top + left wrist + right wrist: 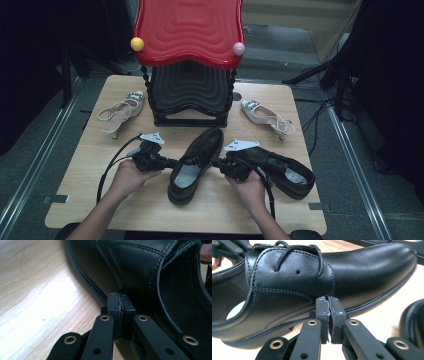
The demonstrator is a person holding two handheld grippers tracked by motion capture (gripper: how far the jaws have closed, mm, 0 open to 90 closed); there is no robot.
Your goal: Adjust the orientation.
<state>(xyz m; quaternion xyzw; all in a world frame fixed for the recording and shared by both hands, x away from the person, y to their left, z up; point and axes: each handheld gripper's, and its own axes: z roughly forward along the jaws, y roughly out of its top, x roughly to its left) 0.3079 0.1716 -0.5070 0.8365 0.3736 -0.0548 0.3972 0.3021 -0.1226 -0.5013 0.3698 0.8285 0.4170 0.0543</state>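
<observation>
Black leather shoes: two are counted (196, 162) (280, 170) | beige heeled sandals: two are counted (120, 111) (267, 117) | red-topped racks: one is counted (189, 60) | wooden tables: one is counted (90, 165) | grippers: two are counted (170, 163) (216, 163)

table: light wood-grain top (100, 170), rounded corners | far edge: red wavy-topped rack (190, 30) on black twisted posts — yellow knob (137, 44), pink knob (239, 48) | floor: grey (30, 165), metal rails each side | surroundings: dark — black cables (320, 115) at right
</observation>
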